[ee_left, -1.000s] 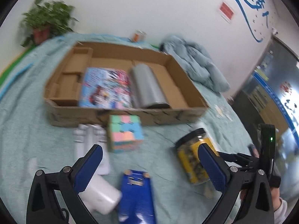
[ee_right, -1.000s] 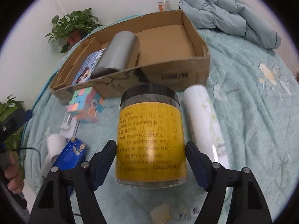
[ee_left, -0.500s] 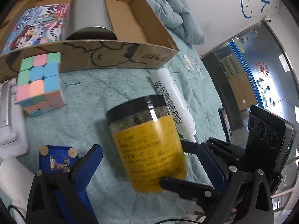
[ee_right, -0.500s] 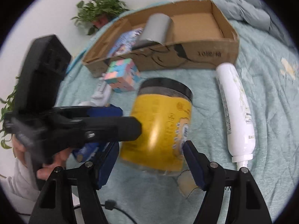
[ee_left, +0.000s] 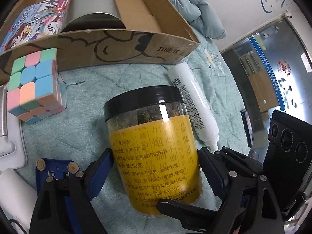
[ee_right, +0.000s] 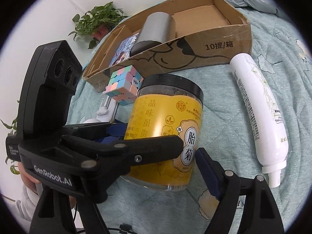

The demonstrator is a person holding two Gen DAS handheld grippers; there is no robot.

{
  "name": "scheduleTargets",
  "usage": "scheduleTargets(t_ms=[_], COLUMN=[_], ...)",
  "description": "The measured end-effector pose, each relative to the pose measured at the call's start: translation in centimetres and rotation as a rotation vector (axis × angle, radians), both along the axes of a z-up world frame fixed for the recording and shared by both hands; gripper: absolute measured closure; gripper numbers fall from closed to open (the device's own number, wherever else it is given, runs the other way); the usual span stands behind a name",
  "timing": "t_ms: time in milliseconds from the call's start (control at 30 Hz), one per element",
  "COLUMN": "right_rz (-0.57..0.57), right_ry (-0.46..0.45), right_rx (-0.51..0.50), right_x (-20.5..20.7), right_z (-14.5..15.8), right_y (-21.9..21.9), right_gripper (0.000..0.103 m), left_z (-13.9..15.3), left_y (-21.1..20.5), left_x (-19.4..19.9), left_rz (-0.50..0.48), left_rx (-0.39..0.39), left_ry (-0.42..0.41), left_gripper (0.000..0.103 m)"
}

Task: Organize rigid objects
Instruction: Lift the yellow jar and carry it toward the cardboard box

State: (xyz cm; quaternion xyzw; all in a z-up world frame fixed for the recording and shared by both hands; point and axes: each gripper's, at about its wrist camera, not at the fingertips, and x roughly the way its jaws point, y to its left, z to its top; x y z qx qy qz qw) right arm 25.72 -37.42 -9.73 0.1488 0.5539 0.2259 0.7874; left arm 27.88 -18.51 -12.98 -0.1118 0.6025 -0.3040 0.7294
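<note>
- The clear plastic jar with a black lid and yellow label (ee_left: 154, 146) stands upright on the pale green quilted bedspread (ee_left: 81, 89), in front of the long brown cardboard box (ee_left: 124, 48) and not yet in it.
- The left gripper (ee_left: 156, 167) brackets the jar low on its label: its blue pads (ee_left: 101, 165) sit against, or just beside, both sides. It looks clamped or very nearly so; firm contact cannot be confirmed.
- The right gripper (ee_right: 161, 167) also straddles the jar, jaws apart, one finger visibly clear of the label; its other finger is hidden behind the left tool.
- Judged step: gripping the jar for transfer into the box. Next comes a secure squeeze, a lift over the near wall, and a set-down in the bare right section beside the grey metal cylinder (ee_left: 93, 5).
- Nearby lie a white squeeze tube (ee_left: 193, 105) just right of the jar and a pastel puzzle cube (ee_left: 33, 85) to the left.
</note>
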Motion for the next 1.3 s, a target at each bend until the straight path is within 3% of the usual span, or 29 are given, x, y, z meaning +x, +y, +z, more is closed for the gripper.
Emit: scheduleTargets(t_ms=[133,533,833,1033,1300], right_rz=[0.002,0.006,0.007,0.038,0.056], right_ry=[-0.022,-0.276,-0.341,-0.347,-0.275], right_rx=[-0.002,-0.016,-0.025,-0.034,-0.024], right_x=[0.4,2.2,6.4,9.6,14.0], right_z=[0.7,8.1,11.4,12.0,10.5], right_y=[0.2,0.3,-0.7,-1.3,-1.8], right_gripper=[0.023,0.023,0.023,0.023,0.023], left_z=[1.5,11.3,15.5,16.2,13.0], left_y=[0.4,0.8,-1.1,-2.0,-2.9], left_x=[0.5,2.9,7.3,10.9,15.4], left_rz=[0.038,0.056,0.069,0.083,0.115], left_rx=[-0.018,-0.06,-0.061,-0.049,-0.032], left_ry=[-0.025,-0.269,-0.36,-0.364,-0.279], left_gripper=[0.018,0.018,0.018,0.018,0.018])
